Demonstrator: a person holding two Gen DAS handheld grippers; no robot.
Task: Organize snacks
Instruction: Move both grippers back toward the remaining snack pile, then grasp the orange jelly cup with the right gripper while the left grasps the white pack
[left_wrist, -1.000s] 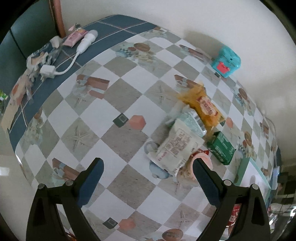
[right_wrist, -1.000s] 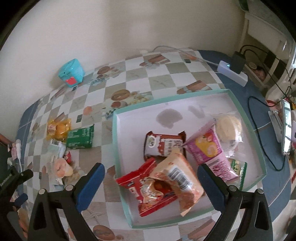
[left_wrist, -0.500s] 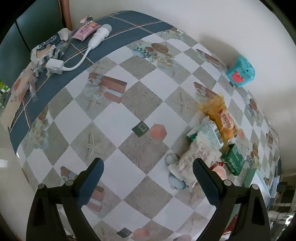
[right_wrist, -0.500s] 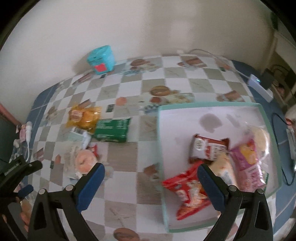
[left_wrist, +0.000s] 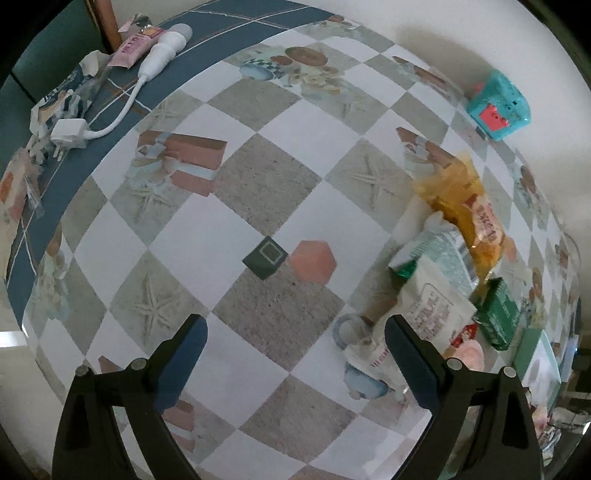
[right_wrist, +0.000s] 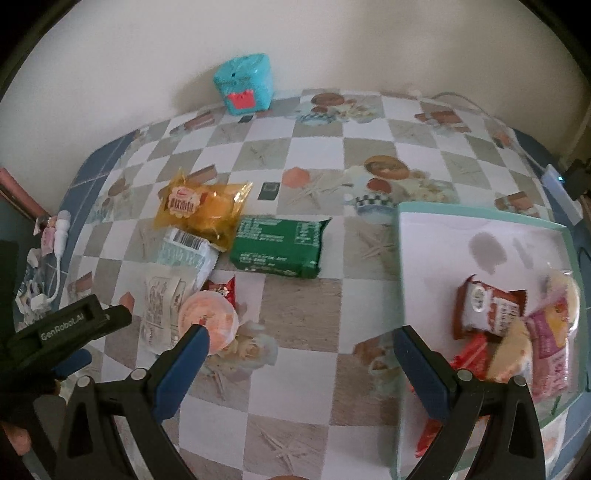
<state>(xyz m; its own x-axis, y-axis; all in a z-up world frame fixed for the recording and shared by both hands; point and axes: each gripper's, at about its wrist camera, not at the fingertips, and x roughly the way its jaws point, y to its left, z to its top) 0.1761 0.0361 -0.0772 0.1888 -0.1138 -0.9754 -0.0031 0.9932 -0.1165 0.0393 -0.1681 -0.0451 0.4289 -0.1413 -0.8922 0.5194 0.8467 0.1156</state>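
My right gripper (right_wrist: 301, 354) hangs wide open and empty over the tabletop (right_wrist: 295, 306), and since 1 second ago its view has swung left, off the tray (right_wrist: 402, 266) and toward the loose snacks. I judge the last drop finished and the next pick beginning. My left gripper (left_wrist: 295, 347) is also fully spread with nothing between its pads; it has drawn back a little, leaving the pile to its right.

Nearest my right gripper lies the round peach-coloured snack (right_wrist: 208, 319), just off its left finger, overlapping the white packet (right_wrist: 159, 308). Beyond it sit a small red wrapper (right_wrist: 221, 290) and the pale barcode packet (right_wrist: 186, 253).

Further out, the green packet (right_wrist: 279, 245) lies flat and apart from the heap, its long axis running left to right, slightly tilted, the crimped end toward the tray. Behind it the yellow packet (right_wrist: 201, 208) lies similarly, touching the barcode packet. About 5 snacks remain outside; roughly 5 are in the tray. The teal box (right_wrist: 244, 84) stands by the wall.
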